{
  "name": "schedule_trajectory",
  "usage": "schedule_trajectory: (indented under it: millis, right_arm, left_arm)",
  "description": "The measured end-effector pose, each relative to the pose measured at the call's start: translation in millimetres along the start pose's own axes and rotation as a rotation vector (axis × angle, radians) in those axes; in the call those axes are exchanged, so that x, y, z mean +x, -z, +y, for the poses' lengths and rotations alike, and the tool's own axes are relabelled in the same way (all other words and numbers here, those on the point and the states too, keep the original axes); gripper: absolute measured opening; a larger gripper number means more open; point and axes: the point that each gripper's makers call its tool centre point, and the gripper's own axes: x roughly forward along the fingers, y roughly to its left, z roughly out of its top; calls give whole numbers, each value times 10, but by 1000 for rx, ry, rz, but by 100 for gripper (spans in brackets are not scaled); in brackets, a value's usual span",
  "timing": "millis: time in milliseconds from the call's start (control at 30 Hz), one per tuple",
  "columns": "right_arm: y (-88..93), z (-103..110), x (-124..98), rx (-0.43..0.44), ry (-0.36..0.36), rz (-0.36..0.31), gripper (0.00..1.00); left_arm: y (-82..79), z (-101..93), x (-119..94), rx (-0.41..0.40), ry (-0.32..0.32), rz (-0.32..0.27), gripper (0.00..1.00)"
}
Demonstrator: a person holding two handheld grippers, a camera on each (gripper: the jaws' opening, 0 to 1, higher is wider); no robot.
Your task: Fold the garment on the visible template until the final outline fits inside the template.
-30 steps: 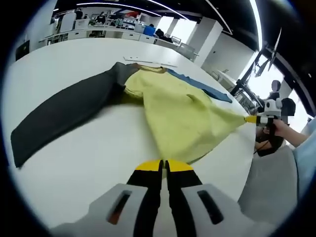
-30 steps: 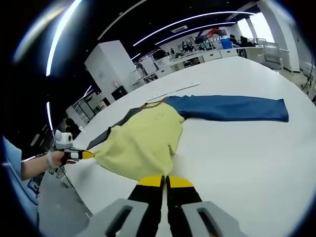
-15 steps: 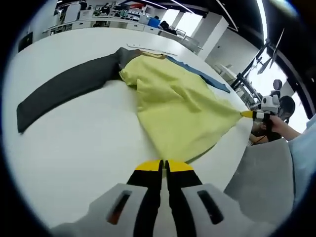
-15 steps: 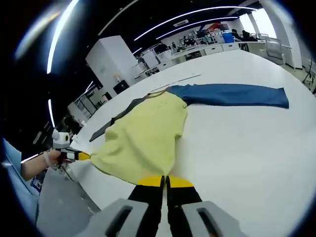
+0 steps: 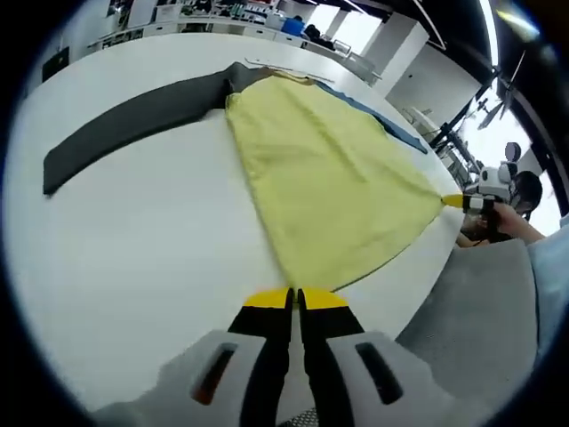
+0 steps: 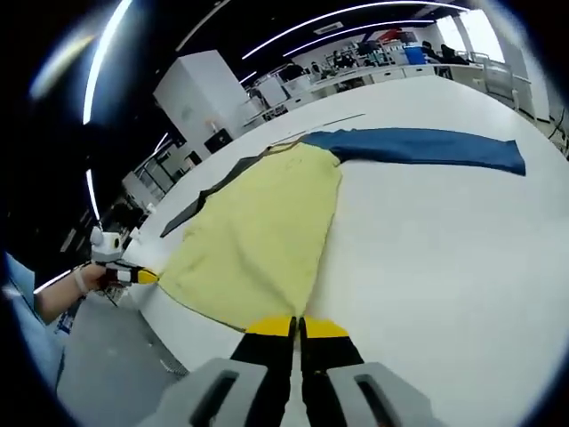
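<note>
A garment lies spread on the white table. It has a yellow body, a dark grey sleeve and a blue sleeve. My left gripper is shut on one corner of the yellow hem near the table's edge. My right gripper pinches the other hem corner, so the hem is stretched taut between them. In the right gripper view, the right gripper is shut on the hem of the yellow body. There the blue sleeve runs off to the right, the grey sleeve to the left, and the left gripper holds its corner.
A thin pale strip lies on the table just beyond the collar, also seen as a pale strip in the right gripper view. The table edge runs under the hem, with grey floor below. A person's hand holds the right gripper. Desks stand far behind.
The yellow body has been drawn toward the table edge and pulled flat, so its wrinkles are gone. Both sleeves slid along with it. Both grippers stayed shut on the hem.
</note>
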Motion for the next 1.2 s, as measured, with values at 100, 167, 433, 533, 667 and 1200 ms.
schedule_trajectory:
  millis: [100,167,433,533,667,1200]
  right_arm:
    - [20,-6,1,-11,3,14,0]
    - [33,-5,4,-27,8,27,0]
    - [104,-27,21,-102,30,82,0]
    - [116,-44,21,-111,35,91,0]
    - [130,-49,29,-136,39,104,0]
    - [138,-55,35,-161,36,112,0]
  left_arm:
    - [15,-2,-9,-16,-4,-13,0]
    - [20,-7,-13,-26,-10,-24,0]
    - [36,-33,-24,-6,-33,-28,0]
    - [42,-32,-25,-8,-32,-38,0]
    - [38,-28,-28,-53,-23,-52,0]
    - [33,-33,-25,-27,-26,-52,0]
